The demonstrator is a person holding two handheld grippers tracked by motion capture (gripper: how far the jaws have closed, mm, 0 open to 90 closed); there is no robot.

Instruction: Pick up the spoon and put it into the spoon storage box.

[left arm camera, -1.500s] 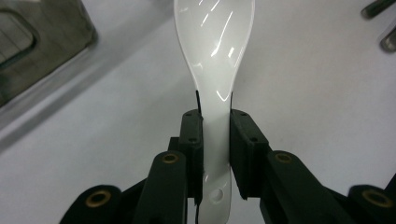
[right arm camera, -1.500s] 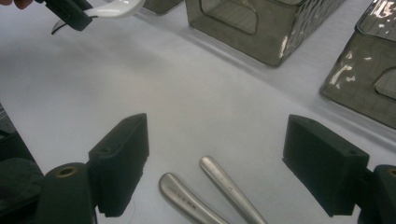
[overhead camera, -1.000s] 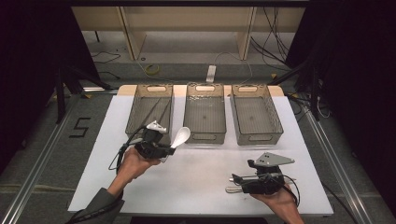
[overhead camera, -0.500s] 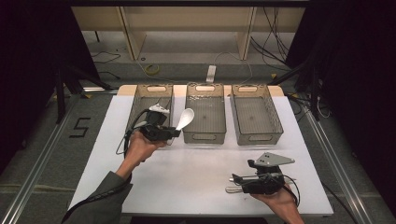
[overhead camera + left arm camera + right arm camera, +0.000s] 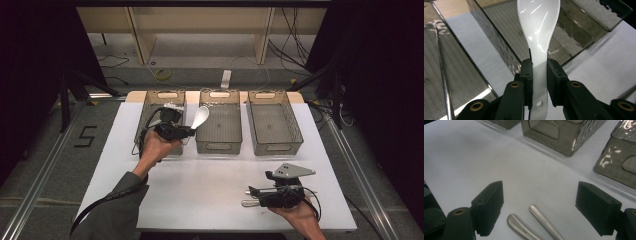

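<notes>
A white ceramic spoon (image 5: pixel 201 116) is clamped by its handle in my left gripper (image 5: pixel 187 131), which is shut on it. Its bowl points up and away, above the left rim of the middle bin (image 5: pixel 220 146). In the left gripper view the spoon (image 5: pixel 537 37) rises between the pads of that gripper (image 5: pixel 539 75). My right gripper (image 5: pixel 255 192) rests near the table's front right and stands open. In the right gripper view two metal utensil handles (image 5: pixel 541 221) lie on the table between the wide-open jaws of the right gripper (image 5: pixel 541 205), untouched.
Three clear grey bins stand in a row at the back: left (image 5: pixel 150 107), middle and right (image 5: pixel 274 146). A thin metal rod (image 5: pixel 441 75) lies in the left bin. The white tabletop (image 5: pixel 210 185) stretches between the two hands.
My left hand has carried the spoon away from the person and slightly up, from the table in front of the bins to the rims of the left and middle bins. The right gripper stayed put.
</notes>
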